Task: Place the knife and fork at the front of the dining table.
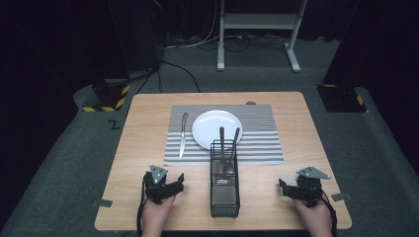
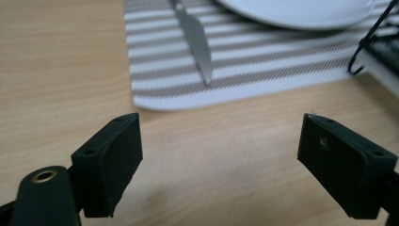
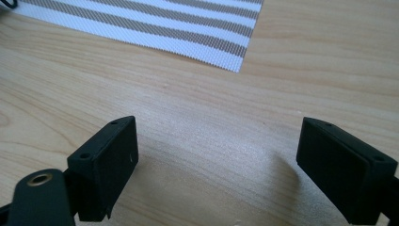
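A striped placemat (image 1: 257,143) lies in the middle of the wooden table (image 1: 143,133). On it sit a white plate (image 1: 210,126) and, to the plate's left, a table knife (image 1: 183,136). A black wire caddy (image 1: 225,180) stands in front of the plate with two utensils (image 1: 228,143) upright in it. My left gripper (image 1: 175,183) rests near the front edge, left of the caddy, open and empty (image 2: 219,155); the knife's tip (image 2: 197,49) lies ahead of it. My right gripper (image 1: 282,187) rests right of the caddy, open over bare wood (image 3: 216,160).
The caddy stands between the two grippers, and its wire corner (image 2: 374,42) is at the right in the left gripper view. The placemat's corner (image 3: 235,59) lies ahead of the right gripper. Beyond the table are grey carpet, cables and a white frame (image 1: 257,29).
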